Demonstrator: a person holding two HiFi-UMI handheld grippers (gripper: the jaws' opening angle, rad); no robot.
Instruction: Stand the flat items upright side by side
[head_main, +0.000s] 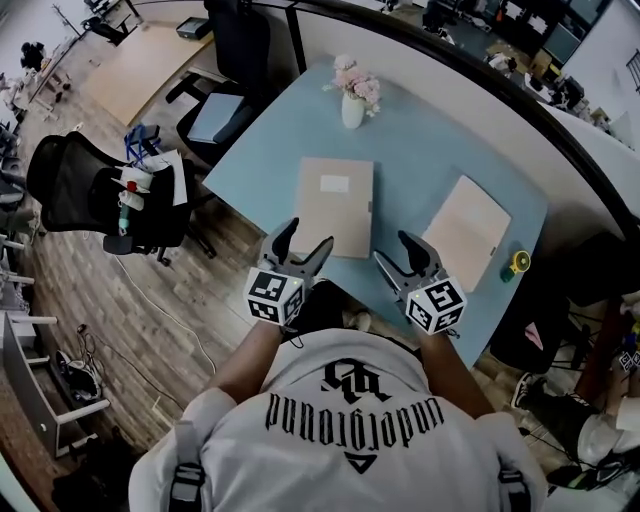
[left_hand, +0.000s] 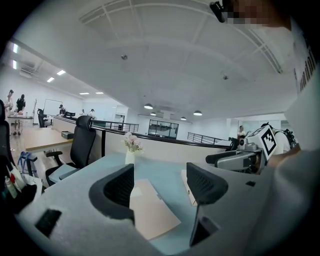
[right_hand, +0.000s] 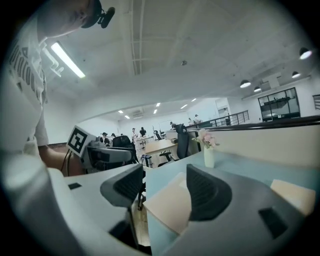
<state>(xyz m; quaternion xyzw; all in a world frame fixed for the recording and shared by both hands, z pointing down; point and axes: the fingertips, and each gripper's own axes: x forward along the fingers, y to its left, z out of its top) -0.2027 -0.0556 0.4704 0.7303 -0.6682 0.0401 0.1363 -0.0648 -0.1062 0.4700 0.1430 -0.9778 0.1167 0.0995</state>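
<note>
Left claw: the left gripper (head_main: 308, 238) is holding its jaws spread and pinching nothing; the near item is showing beyond the gap, untouched.
Right claw: the right gripper (head_main: 395, 250) is also standing spread and empty.
Near flat item (head_main: 335, 205): lying flat on the table (head_main: 420, 150), at 12 o'clock of the left gripper and 11 o'clock of the right, just beyond both.
Long axis: running 12 to 6 in the head view, short near edge facing the jaws.
Nearer hand: the left, judged slightly.
Far flat item (head_main: 467, 230): lying flat at 1 o'clock of the right gripper, skewed, well apart from the first.
Edges: the near item's near-left corner is sitting at the table's front edge, probably giving the jaws a lifting entry.
Open room: bare top between the two items; the vase (head_main: 352, 100) is standing at 12 o'clock, clear.
</note>
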